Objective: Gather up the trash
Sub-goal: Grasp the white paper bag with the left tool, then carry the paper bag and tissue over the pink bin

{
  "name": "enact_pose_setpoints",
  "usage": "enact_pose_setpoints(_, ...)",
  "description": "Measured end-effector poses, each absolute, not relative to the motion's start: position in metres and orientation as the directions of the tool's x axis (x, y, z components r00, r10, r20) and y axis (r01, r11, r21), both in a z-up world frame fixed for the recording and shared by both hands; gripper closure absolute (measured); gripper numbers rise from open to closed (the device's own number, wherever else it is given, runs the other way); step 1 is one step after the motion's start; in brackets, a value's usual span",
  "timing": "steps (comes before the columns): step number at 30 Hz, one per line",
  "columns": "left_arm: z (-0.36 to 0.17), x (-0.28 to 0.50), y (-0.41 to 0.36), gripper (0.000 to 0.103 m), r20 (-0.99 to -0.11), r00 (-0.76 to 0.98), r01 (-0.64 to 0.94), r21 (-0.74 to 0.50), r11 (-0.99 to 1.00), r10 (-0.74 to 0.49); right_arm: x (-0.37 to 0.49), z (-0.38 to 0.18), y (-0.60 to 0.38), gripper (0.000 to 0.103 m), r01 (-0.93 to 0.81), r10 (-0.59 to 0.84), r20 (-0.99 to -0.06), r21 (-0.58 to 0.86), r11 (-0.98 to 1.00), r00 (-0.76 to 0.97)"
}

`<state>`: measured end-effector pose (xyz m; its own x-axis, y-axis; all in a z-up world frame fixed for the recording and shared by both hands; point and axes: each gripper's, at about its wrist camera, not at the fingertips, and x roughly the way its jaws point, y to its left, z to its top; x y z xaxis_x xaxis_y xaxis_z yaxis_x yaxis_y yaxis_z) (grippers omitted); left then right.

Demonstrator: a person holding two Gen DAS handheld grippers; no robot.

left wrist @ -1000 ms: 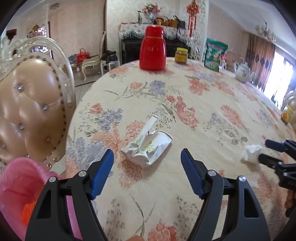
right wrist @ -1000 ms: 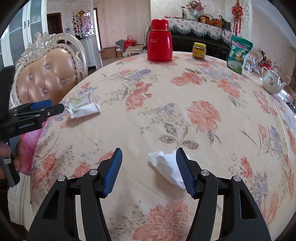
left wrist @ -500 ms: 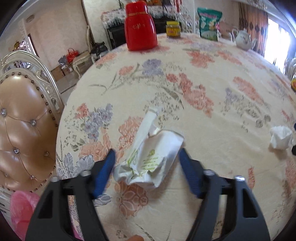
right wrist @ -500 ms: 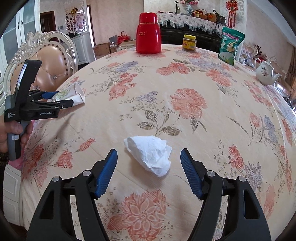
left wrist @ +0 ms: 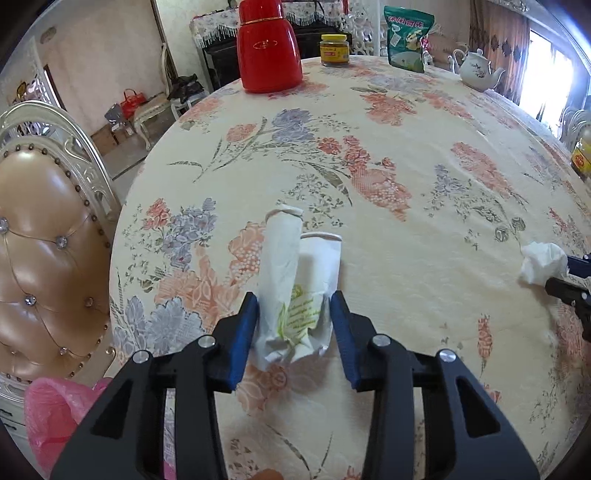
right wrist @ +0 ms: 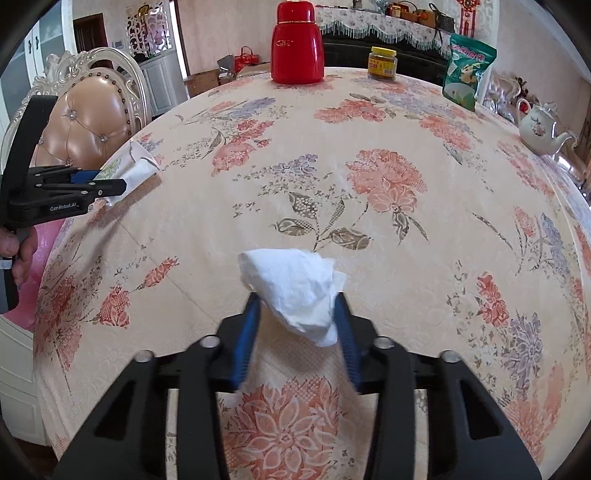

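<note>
A crushed white paper cup [left wrist: 295, 291] with green print lies on the floral tablecloth [left wrist: 388, 192] near the table's left edge. My left gripper [left wrist: 294, 314] is shut on its near end. The cup [right wrist: 127, 171] and the left gripper [right wrist: 110, 186] also show at the left of the right wrist view. A crumpled white tissue [right wrist: 295, 290] sits between my right gripper's blue pads, and the right gripper [right wrist: 297, 314] is shut on it. The tissue [left wrist: 543, 262] also shows at the right edge of the left wrist view.
A pink plastic bag [left wrist: 55, 417] hangs below the table's left edge beside a tan padded chair [left wrist: 40, 266]. At the far side stand a red thermos [left wrist: 267, 44], a yellow jar [left wrist: 334, 50], a green snack bag [left wrist: 408, 35] and a white teapot [left wrist: 476, 70].
Both grippers moved forward over their trash and closed: the left onto the paper cup, the right onto the tissue. Both were open a second ago.
</note>
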<state>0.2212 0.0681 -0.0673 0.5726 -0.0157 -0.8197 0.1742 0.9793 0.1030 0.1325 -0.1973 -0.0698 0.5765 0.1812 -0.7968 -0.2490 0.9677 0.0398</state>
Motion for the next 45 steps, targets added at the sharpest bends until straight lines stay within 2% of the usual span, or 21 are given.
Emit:
enact_pose_setpoints(5,-0.063,0.212,0.071,0.064,-0.813,0.578,0.172,0.039,0.984,-0.069,0.131,-0.065,-0.195,0.079,-0.262,0.192,-0.788,0.041,0.964,0.585)
enact_pose_setpoints(18,-0.028,0.166,0.075,0.064,-0.727,0.673,0.152,-0.042,0.988,-0.134,0.124,-0.036,-0.178,0.079,-0.281,0.225,-0.738,0.05,0.958,0.636)
enact_pose_setpoints(33,0.006,0.119,0.088,0.064,-0.667,0.735,0.124,-0.049,0.991,-0.125,0.112,-0.002,-0.138,0.079,-0.353,0.284,-0.685,0.041,0.935,0.671)
enact_pose_setpoints(45,0.026,0.085,0.123,0.064,-0.633,0.77,0.053,-0.049,0.997,-0.072,0.107,0.018,-0.096,0.079,-0.419,0.336,-0.656,0.032,0.907,0.676)
